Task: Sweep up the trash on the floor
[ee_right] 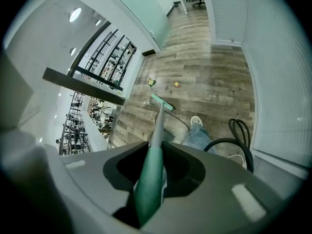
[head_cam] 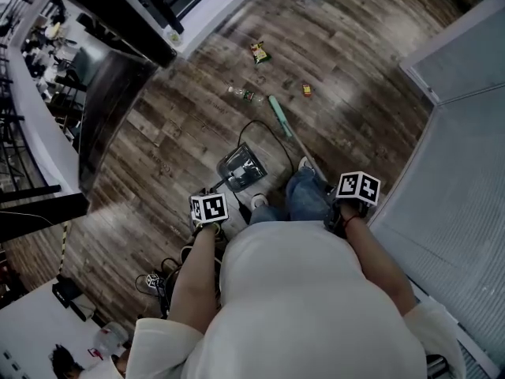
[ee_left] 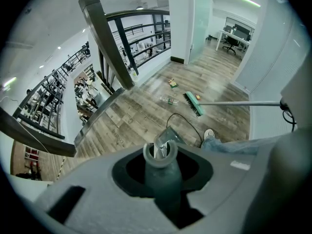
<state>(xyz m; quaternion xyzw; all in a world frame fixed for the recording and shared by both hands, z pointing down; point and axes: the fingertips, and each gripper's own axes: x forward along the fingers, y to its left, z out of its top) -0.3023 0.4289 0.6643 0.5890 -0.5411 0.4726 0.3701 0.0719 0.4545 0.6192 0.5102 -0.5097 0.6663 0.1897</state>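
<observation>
Wood-plank floor (head_cam: 181, 125), an open stretch ahead of me. Both tongs are loaded. The right tongs (ee_right: 152, 156) are clamped round the shaft of the long green-headed broom (head_cam: 278, 115). The left tongs (ee_left: 160, 157) are closed round the upright grey-green handle of the grey scoop dustpan (head_cam: 241, 166).

Risks, biggest thing first:
- Broom: I grip it high on the shaft with the head far out. A hard stroke could twist the shaft in the tongs, and the bristles would skate over the trash.
- Dustpan: it is held by a round handle only. If it swings or tips, the lip lifts and the trash slides under it.
- Thin black cable (head_cam: 264, 129): it loops on the floor between pan and broom head, so the bristles may snag it.
- Clear plastic bottle (head_cam: 245, 95): it is round and likely to roll away from the stroke.
- Yellow-green snack packet (head_cam: 259, 51): it is light and may flip over the bristles.
- Small red-and-yellow wrapper (head_cam: 307, 90): easy to miss.

Positions:
- The broom head is on the floor, well ahead of the right tongs and past my shoes.
- The dustpan is just ahead of the left tongs.
- The bottle lies just beside the broom head, on its left.
- The packet lies farther out, beyond the bottle.
- The wrapper lies to the right of the head, apart from it.
- All three pieces are well apart from both tongs and the pan.
</observation>
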